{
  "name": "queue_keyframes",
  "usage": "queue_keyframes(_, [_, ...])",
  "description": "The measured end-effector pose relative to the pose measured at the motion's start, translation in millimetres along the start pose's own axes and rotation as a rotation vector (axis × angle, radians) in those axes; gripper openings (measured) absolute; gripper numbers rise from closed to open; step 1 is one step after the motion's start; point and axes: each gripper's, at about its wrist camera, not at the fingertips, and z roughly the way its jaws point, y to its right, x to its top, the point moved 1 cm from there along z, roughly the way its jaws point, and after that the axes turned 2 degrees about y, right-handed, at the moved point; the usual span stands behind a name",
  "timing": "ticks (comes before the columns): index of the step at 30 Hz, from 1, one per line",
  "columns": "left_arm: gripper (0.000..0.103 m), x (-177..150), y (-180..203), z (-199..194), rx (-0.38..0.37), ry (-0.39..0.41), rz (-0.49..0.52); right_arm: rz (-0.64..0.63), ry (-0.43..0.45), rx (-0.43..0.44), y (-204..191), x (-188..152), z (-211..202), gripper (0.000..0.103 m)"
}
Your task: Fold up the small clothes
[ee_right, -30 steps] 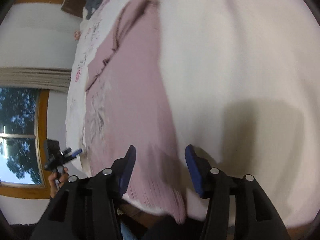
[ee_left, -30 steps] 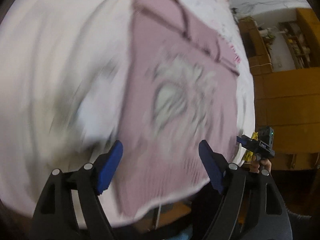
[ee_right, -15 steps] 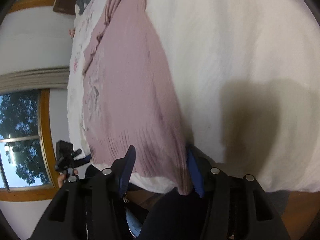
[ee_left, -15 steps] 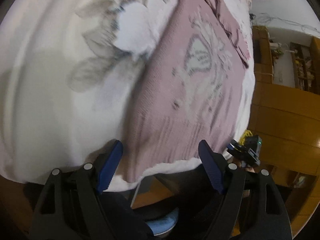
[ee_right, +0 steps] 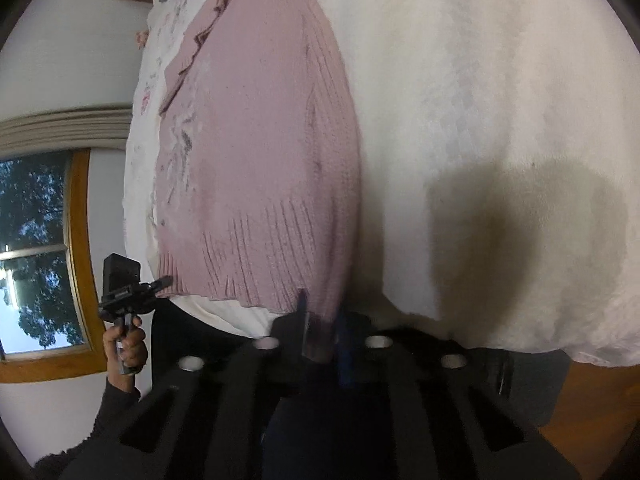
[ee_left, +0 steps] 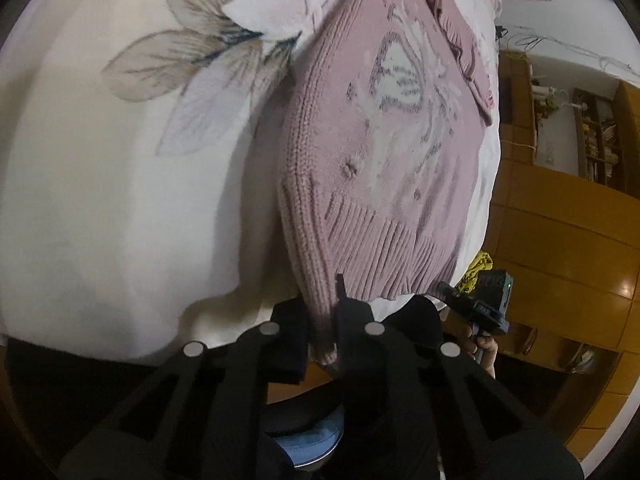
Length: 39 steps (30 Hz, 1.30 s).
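Pinching the two lower corners of the pink knit sweater (ee_left: 384, 152) is the step I take myself to be on: the grab that comes ahead of a fold. My left gripper (ee_left: 323, 312), low and centre in its own view, is pressed together on the ribbed hem at one corner. My right gripper (ee_right: 322, 332), low and centre in its view, is likewise clamped on the opposite hem corner, though the cloth between its blue pads is dark and I can only say it looks caught there. The sweater lies flat on the white bedspread (ee_left: 100, 220), its hem at the near edge of the bed at the bottom of both frames and its collar toward the top, with a pale motif knitted into the front. A printed leaf pattern (ee_left: 180, 68) sits on the bedspread at the upper left of the left view.

Next, I judge, both corners should rise together and travel toward the collar, kept level so the hem lands square and the knit doesn't stretch or skew.

No container, basket or drawer shows in either view, so nothing is held in one.
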Motion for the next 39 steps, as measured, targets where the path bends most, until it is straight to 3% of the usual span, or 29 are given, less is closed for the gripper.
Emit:
queue_keyframes(3, [0.007, -2.6, 2.9, -12.1, -0.043, 0.042, -0.003, -0.002, 0.038, 0.044, -5.7, 0.3, -12.1, 0.009])
queue_keyframes(13, [0.007, -4.8, 48.1, -89.2, -0.331, 0.226, 0.023, -0.01, 0.202, 0.266, -49.1, 17.3, -77.8, 0.008])
queue_keyframes(22, [0.007, 49.9, 94.6, -123.5, -0.438, 0.314, 0.053, -0.076, 0.297, 0.302, -89.5, 77.4, -123.8, 0.008])
queue_keyframes(27, [0.007, 104.4, 107.5, -129.9, -0.443, 0.359, 0.028, -0.089, 0.341, 0.278, -103.3, 128.2, -138.7, 0.008])
queue_keyframes(39, [0.007, 271.4, 124.2, -76.7, -0.241, 0.347, -0.011, -0.063, 0.353, 0.107, -110.7, 269.9, -98.7, 0.008])
